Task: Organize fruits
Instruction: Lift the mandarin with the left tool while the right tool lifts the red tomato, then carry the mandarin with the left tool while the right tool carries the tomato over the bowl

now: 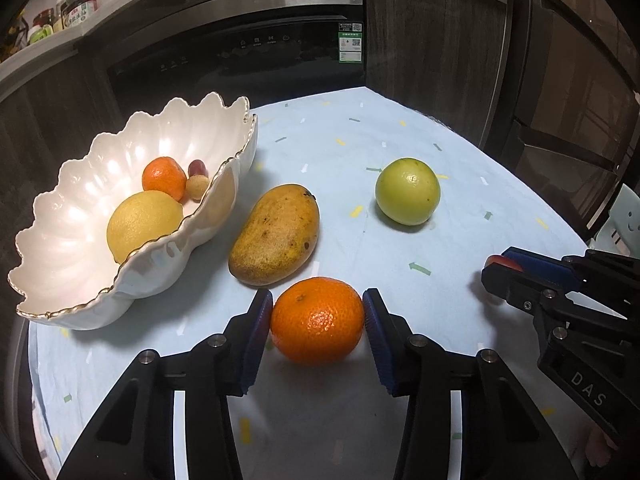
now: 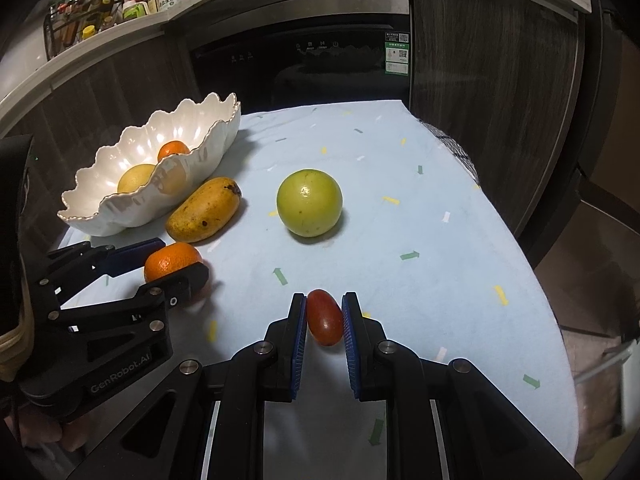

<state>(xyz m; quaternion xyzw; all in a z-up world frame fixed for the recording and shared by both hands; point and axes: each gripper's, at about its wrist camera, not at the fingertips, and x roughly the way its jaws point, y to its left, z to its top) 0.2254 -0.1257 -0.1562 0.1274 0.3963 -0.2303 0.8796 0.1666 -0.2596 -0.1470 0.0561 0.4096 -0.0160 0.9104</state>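
Note:
My left gripper [image 1: 318, 316] is shut on an orange tangerine [image 1: 317, 320] low over the pale blue tablecloth [image 1: 400, 140]; it also shows in the right wrist view [image 2: 172, 262]. My right gripper [image 2: 325, 318] is shut on a small red oval fruit [image 2: 325, 317], which peeks out in the left wrist view [image 1: 506, 261]. A white scalloped bowl [image 1: 72, 292] at the left holds a yellow citrus [image 1: 142, 222], a tangerine [image 1: 164, 178] and two small fruits [image 1: 197, 178]. A mango [image 1: 276, 234] lies beside the bowl. A green round fruit [image 1: 407, 191] sits to the right.
A dark oven front [image 1: 260, 56] and wood cabinets stand behind the table. A shelf with bottles and jars [image 2: 104, 4] is at the upper left. The table's edge curves away on the right [image 2: 532, 264].

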